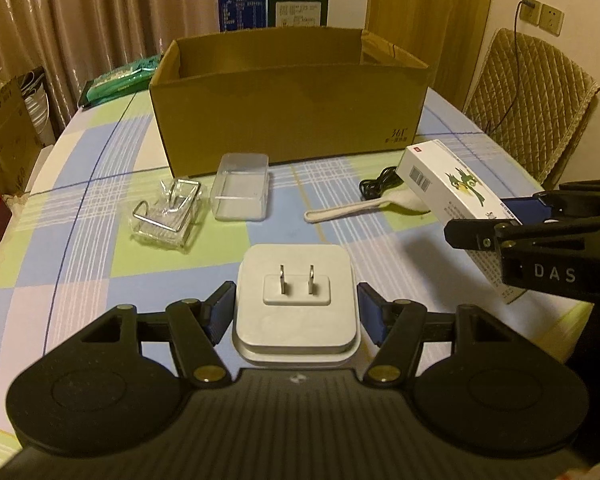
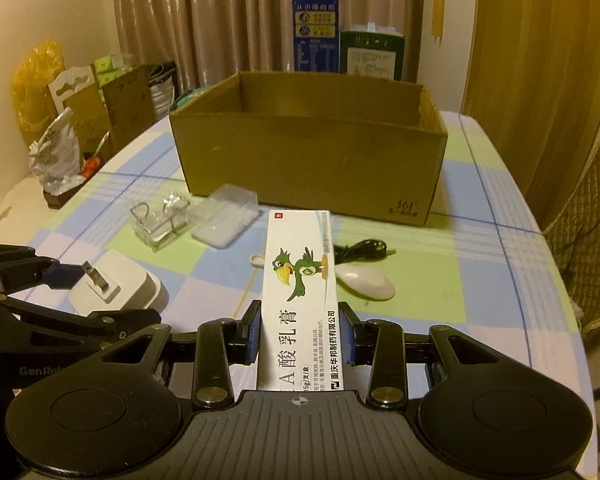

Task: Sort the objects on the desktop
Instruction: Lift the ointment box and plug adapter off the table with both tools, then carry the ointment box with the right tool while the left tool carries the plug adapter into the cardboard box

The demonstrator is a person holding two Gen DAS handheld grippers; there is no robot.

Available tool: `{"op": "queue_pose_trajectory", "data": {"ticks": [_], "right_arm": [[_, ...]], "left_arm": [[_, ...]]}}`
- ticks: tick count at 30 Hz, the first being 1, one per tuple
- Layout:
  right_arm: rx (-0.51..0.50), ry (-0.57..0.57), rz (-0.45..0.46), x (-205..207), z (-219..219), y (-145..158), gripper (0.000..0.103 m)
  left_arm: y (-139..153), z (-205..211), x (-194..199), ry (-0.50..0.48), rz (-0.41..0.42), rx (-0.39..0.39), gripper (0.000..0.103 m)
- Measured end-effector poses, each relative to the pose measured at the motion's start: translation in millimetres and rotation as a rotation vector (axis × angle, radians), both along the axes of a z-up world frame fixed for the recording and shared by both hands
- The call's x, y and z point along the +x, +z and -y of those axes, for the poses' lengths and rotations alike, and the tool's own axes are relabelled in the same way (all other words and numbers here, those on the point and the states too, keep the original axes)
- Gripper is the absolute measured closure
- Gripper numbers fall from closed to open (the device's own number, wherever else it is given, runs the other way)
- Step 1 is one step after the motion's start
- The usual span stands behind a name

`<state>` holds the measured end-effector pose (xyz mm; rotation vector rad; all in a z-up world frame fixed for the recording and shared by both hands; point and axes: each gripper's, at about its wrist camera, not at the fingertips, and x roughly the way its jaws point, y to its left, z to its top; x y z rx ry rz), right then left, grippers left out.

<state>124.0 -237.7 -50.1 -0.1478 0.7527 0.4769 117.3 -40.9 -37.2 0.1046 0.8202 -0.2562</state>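
Matt cardboard box (image 1: 288, 120), smooth plastic charger (image 1: 296, 300)

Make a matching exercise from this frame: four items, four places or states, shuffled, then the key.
Items:
1. white charger
2. ointment carton
3. white spoon
4. cardboard box

Places or states:
A. lying loose on the tablecloth next to a black cable
B. held between the fingers of the right gripper
C. standing open-topped at the far side of the table
D. held between the fingers of the left gripper, prongs up

Pairs: 1-D, 2-B, 3-A, 4-C
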Motion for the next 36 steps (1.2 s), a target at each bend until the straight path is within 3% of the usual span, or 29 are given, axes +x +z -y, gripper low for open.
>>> {"op": "queue_pose_trajectory", "data": {"ticks": [17,36], "right_arm": [[0.023,-0.028,0.041,3.5,10.8,23.7,0.068],[0.05,-0.028,0.085,114.6,-7.6,83.6,0.068]], "left_arm": [[25.8,4.2,4.8,0.001,0.041,-0.02,0.043],[90.3,-5.6,124.2,0.012,0.119,-0.084,0.043]]}}
